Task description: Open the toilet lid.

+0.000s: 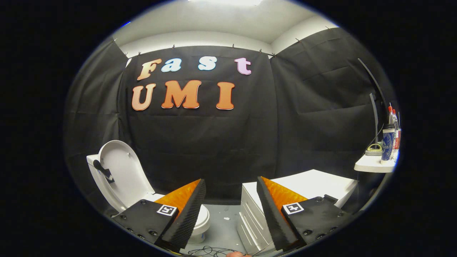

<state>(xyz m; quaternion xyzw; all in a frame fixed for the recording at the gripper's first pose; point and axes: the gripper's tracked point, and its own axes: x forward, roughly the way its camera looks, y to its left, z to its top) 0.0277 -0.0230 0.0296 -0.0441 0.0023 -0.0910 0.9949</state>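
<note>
The hand-held gripper (231,185) is spread wide, fingers (185,214) well apart and nothing between them, just open air and the grey floor (223,228) below. Off beyond the left finger stands the toilet (200,221), and its toilet lid (123,175) is up, leaning back against the white tank (93,171) behind it. A dark hinge-like fitting (103,171) shows on the lid's inner face. The bowl's rim peeks out just past the left finger, partly hidden by it.

Beyond the right finger there's a white cabinet (250,214) with drawer fronts facing the gap, its flat top running back toward the booth's black cloth wall (214,142). The toilet and the cabinet sit apart, with bare floor between them.

Further right, up on a small white shelf (373,166), a dark can (387,142) stands upright with a couple of red-capped bottles (394,128) just beside it, and a roll of tape (373,149) lies near them. A dark curved arm or stand (373,107) rises behind that shelf.

Down at the bottom, between the fingers, a loose tangle of cable (207,251) lies on the floor, and a fingertip (235,254) of the person just shows next to it.
</note>
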